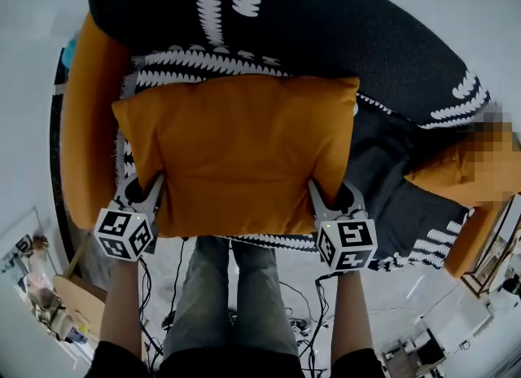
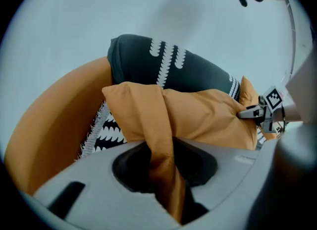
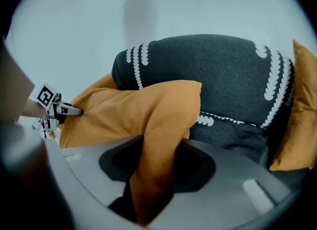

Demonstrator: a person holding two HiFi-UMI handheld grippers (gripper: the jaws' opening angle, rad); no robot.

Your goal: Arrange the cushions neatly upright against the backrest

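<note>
Orange sofa arm point(image 1: 85, 124) at far left. Left gripper point(image 1: 151, 193): fingers clamped on the near-left corner of the big orange cushion point(image 1: 240, 152), with fabric bunched between them. The cushion lies flat-ish across the seat, its far edge toward the backrest, not upright. The backrest is covered by a black throw point(image 1: 326, 26) with white pattern. Right gripper point(image 1: 335, 201): fingers clamped on the near-right corner, again with a fold of fabric between them. A second orange cushion point(image 1: 456, 177) sits at the right end of the sofa, apart from the first. The person's legs point(image 1: 232, 287) are nearest, between the grippers.
</note>
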